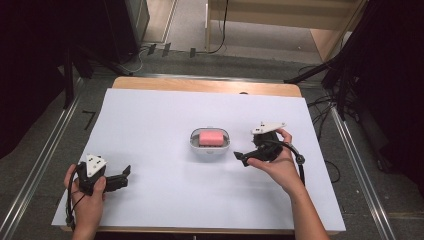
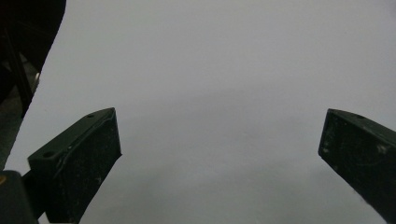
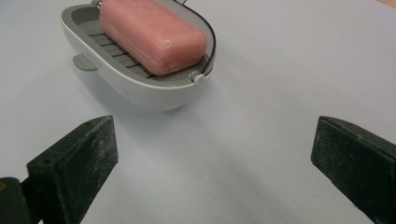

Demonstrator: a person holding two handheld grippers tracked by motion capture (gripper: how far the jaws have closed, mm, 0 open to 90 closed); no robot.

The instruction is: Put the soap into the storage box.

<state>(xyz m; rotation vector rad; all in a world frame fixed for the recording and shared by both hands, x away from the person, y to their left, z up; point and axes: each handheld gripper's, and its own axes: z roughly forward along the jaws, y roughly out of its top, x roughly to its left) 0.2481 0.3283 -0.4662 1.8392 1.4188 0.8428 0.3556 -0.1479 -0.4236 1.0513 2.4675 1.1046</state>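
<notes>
A pink rectangular soap bar [image 3: 153,35] lies in the grey oval plastic dish [image 3: 140,88]; right gripper [image 1: 243,158] just beside it, left gripper [image 1: 126,174] well apart, both with jaws spread, empty.

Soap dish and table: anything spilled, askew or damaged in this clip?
Nothing stands out. The pink soap bar lies inside the grey soap dish, which sits flat on the white table cover. Both hand-held grippers, left and right, are open and touch nothing.

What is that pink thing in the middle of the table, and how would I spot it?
Look to the middle of the white sheet covering the table, where a small oval grey-and-white plastic dish sits. The pink rectangular bar of soap lies on its slatted inside, the one brightly coloured thing there.
</notes>
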